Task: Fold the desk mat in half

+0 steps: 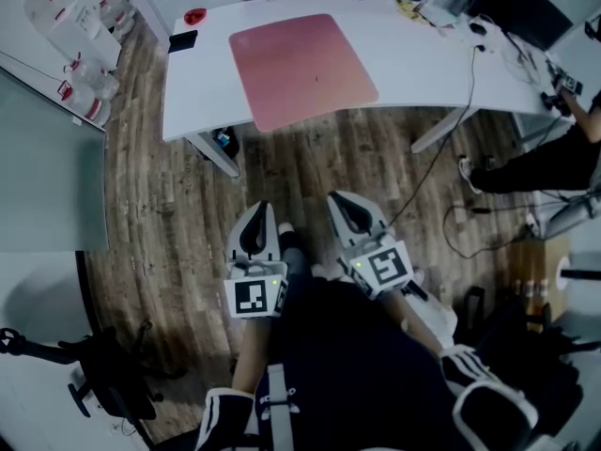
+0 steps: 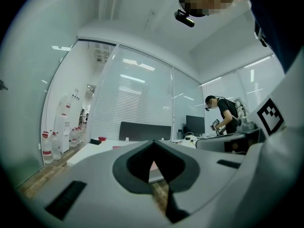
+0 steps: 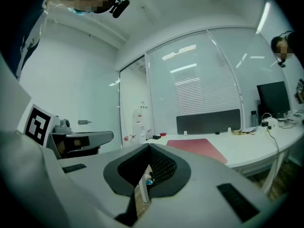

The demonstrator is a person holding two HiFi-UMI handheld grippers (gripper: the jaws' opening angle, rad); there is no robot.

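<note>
Left gripper (image 1: 260, 212): held low against the person's body, jaws together, nothing between them.
Right gripper (image 1: 343, 203): just beside the left one, also closed and empty.
Floor (image 1: 310, 163): a stretch of wood planks lies between both grippers and the desk.
Desk (image 1: 423, 64): white and curved, with its near edge well apart from both sets of jaws.
Desk mat (image 1: 300, 69): pink, flat and unfolded on the desk. Its near edge lies close to the desk's front edge, straight ahead of the two grippers and touched by neither.
Step in hand: most likely the approach — the fold looks not yet begun.
Doing it well: open both jaws before reaching the mat and take the two near corners, one in each gripper. Lift them together and carry them evenly to the far edge, since a lagging side would probably skew the crease.
Beyond: a second person (image 1: 554, 158) works at the right, clear of the mat.
</note>
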